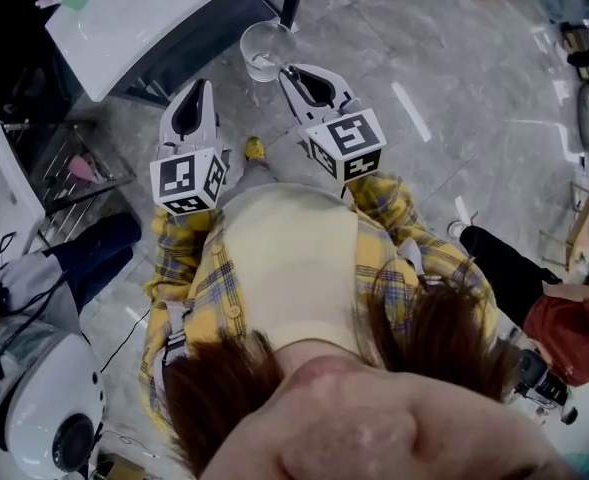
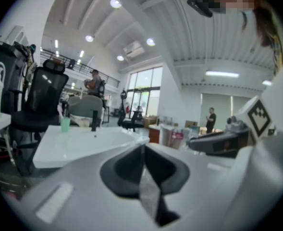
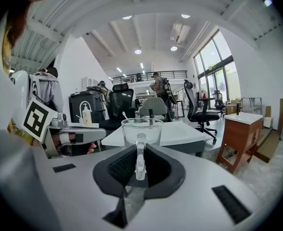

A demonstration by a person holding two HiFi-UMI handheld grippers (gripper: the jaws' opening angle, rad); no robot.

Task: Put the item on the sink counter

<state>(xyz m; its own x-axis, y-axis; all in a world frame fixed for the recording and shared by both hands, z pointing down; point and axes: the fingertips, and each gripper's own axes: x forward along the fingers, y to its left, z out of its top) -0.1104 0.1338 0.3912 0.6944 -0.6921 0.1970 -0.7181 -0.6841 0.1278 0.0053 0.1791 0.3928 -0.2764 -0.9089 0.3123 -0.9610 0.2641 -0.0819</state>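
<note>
A clear glass mug (image 1: pixel 265 50) hangs in the air just off the edge of the white sink counter (image 1: pixel 144 13). My right gripper (image 1: pixel 288 70) is shut on the mug's handle. In the right gripper view the handle (image 3: pixel 140 154) stands upright between the dark pads, with the mug's body (image 3: pixel 141 128) beyond them and the counter (image 3: pixel 179 131) behind. My left gripper (image 1: pixel 201 88) is held beside it, nearer the counter, shut with nothing in it. In the left gripper view the jaws meet in a line and the counter (image 2: pixel 79 146) lies ahead.
A green cup (image 2: pixel 65 124) and a dark faucet (image 2: pixel 94 121) stand on the counter. A wire rack (image 1: pixel 74 168) is on the floor at left, black office chairs (image 3: pixel 201 107) and a wooden cabinet (image 3: pixel 242 136) beyond. Another person (image 1: pixel 569 333) is at the right.
</note>
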